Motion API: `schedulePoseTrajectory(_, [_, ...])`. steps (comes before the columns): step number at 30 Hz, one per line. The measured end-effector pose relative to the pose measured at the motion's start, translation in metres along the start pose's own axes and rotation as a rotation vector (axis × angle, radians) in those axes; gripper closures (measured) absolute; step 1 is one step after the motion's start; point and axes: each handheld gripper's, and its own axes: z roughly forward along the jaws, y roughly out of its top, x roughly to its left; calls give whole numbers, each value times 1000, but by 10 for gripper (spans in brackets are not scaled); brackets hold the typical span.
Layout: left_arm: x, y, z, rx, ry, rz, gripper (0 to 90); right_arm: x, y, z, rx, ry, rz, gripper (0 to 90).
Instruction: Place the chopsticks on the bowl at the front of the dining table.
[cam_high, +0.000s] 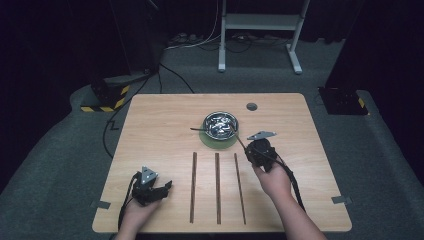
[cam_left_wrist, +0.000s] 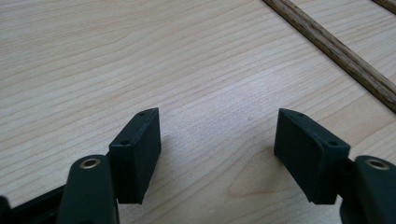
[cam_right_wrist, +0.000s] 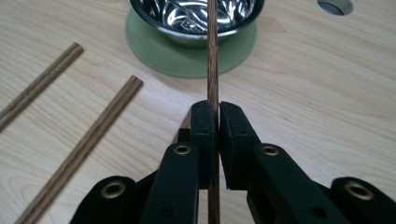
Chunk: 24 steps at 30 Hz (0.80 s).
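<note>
My right gripper (cam_right_wrist: 214, 109) is shut on a thin brown wooden stick (cam_right_wrist: 212, 70) whose far end reaches over a steel bowl (cam_right_wrist: 196, 32). In the high view this right gripper (cam_high: 251, 149) hangs just right of and in front of the bowl (cam_high: 220, 124), with the stick (cam_high: 239, 137) slanting up towards the bowl's rim. The bowl holds shiny metal pieces and stands on a green round mat (cam_high: 220, 143). My left gripper (cam_high: 162, 189) rests low at the table's front left. Its jaws stand open over bare wood (cam_left_wrist: 217, 126), with nothing between them.
Three wooden sticks (cam_high: 193, 185) (cam_high: 217, 187) (cam_high: 240, 190) lie side by side on the table, between the two hands. Another dark stick (cam_high: 196, 129) pokes out left of the bowl. A round hole (cam_high: 251, 106) is in the table at the far right of the bowl.
</note>
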Motion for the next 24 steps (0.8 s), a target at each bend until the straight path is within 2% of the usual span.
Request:
schedulePoseTrajectory(4, [0,0,0,1,-1,5,318,4,13,6,-2,8,-6,840])
schedulePoseTrajectory(13, [0,0,0,0,-2,4,316,13,45,27,-1,-15,-39,840])
schedulePoseTrajectory(24, [1,1,1,2,-8,7,319,21,79,61,16,-29,-21,840])
